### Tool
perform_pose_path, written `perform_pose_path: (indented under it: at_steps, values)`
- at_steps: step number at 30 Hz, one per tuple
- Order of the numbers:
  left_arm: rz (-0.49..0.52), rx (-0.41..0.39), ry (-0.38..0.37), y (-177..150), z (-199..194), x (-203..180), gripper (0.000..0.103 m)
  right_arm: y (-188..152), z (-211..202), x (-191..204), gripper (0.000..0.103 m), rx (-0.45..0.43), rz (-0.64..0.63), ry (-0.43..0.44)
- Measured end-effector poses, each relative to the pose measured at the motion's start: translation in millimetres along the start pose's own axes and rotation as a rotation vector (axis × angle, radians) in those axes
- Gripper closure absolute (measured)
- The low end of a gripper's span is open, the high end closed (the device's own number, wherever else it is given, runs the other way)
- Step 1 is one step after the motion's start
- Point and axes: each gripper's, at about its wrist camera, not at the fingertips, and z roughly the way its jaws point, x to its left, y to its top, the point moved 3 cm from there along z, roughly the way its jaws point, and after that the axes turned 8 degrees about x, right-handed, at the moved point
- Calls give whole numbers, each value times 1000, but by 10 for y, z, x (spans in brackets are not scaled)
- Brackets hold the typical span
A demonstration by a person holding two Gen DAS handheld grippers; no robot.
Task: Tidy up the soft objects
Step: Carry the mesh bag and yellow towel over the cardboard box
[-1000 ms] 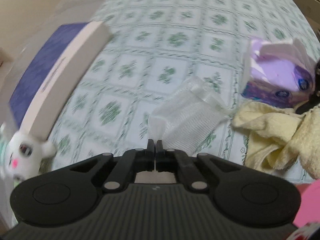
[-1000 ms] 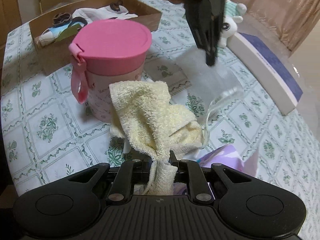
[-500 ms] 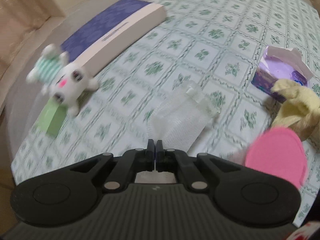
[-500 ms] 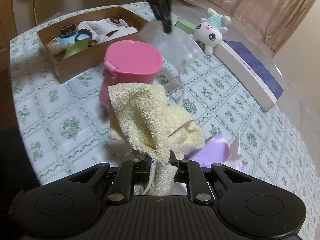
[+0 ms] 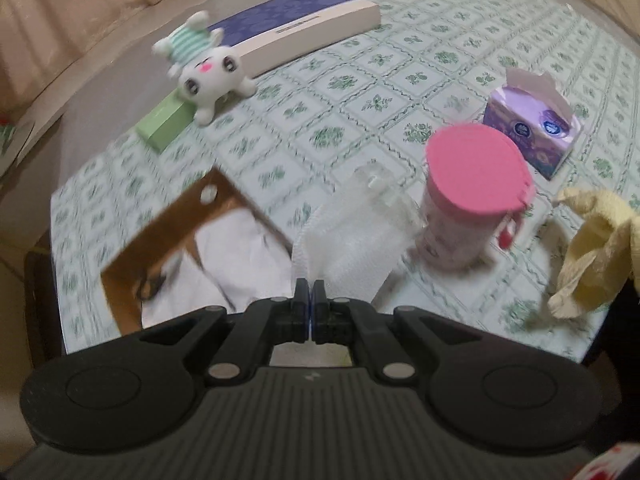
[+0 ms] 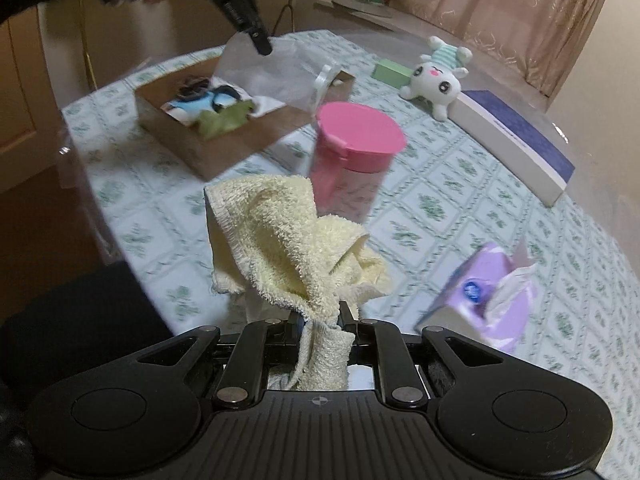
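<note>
My left gripper [image 5: 310, 304] is shut on the edge of a clear plastic pouch [image 5: 352, 240], which hangs above the near corner of an open cardboard box [image 5: 160, 248]. In the right wrist view the same left gripper [image 6: 262, 46] holds the clear pouch [image 6: 272, 72] over the cardboard box [image 6: 200, 148], which contains several soft items. My right gripper [image 6: 320, 320] is shut on a bunched yellow towel [image 6: 288, 240], held in the air above the table. The yellow towel [image 5: 592, 248] also shows at the right edge of the left wrist view.
A pink-lidded container [image 6: 356, 132] stands beside the cardboard box. A purple tissue box [image 6: 480, 296], a white plush bunny [image 6: 436, 76], a small green box [image 6: 392, 72] and a flat blue-and-white box [image 6: 516, 140] lie on the green-patterned tablecloth [image 5: 360, 92].
Both grippers rose and travelled toward the cardboard box. The left one carried the pouch from mid-table to over the box; the towel came up off the table by the pink container.
</note>
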Motion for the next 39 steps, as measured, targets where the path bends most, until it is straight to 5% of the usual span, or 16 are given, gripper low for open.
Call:
perform_pose_path:
  at_steps: [17, 28, 39]
  values:
    - [-343, -105, 22, -1359, -661, -243, 103, 428, -70, 658, 88, -166, 43, 97]
    - [-531, -155, 96, -1742, -843, -262, 103, 813, -66, 777, 88, -217, 75, 137]
    - [-664, -228, 89, -1896, -911, -267, 103, 1178, 3, 841, 88, -240, 111, 137]
